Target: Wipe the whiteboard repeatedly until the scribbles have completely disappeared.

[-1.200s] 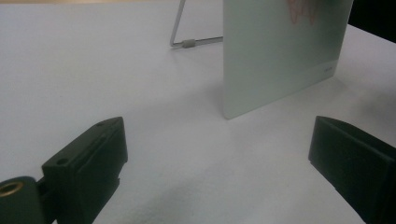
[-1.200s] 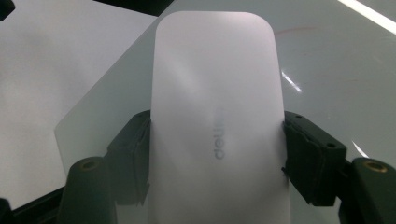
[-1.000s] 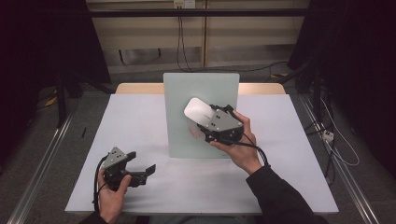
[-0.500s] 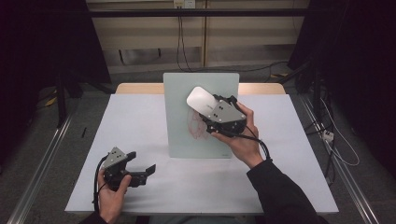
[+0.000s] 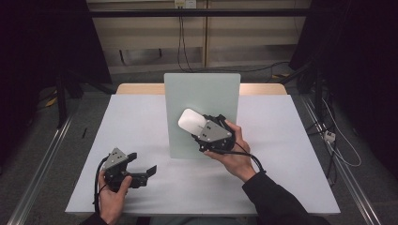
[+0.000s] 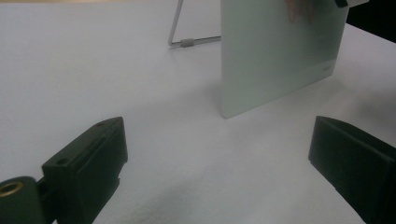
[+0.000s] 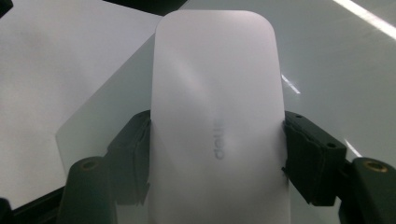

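Only readable bit is a faint grey "dell" logo on the white mouse [image 7: 217, 116], running sideways toward 12 o'clock. Small mark on the panel [image 6: 280, 51] is too blurry.

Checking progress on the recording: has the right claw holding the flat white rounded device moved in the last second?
Yes. The right claw has shifted slightly up the upright pale green panel.
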Demonstrator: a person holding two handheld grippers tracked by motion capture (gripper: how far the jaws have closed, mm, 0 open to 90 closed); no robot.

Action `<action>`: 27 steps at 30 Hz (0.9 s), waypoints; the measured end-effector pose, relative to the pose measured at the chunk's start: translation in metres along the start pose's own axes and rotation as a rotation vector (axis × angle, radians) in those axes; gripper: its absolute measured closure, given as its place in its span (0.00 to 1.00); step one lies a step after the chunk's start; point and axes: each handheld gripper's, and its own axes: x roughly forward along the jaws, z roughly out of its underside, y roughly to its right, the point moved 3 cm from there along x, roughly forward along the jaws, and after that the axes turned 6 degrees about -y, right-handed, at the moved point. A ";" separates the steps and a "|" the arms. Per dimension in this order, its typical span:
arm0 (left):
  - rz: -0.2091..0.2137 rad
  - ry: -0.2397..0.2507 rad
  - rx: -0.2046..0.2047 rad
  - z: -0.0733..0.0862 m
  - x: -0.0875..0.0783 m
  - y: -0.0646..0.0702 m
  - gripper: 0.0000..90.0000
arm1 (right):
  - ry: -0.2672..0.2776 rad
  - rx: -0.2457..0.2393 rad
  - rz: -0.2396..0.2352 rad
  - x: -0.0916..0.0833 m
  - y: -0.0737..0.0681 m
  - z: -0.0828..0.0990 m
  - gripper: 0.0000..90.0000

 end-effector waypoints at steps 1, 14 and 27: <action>0.002 0.000 0.001 0.000 0.000 0.000 0.05 | 0.000 0.000 0.000 0.000 0.000 0.000 0.35; -0.001 0.001 0.003 0.000 0.000 -0.001 0.05 | -0.023 -0.006 -0.007 0.001 -0.006 0.003 0.35; -0.002 -0.004 0.005 0.000 0.000 0.000 0.05 | 0.001 0.073 0.126 -0.024 0.045 -0.007 0.35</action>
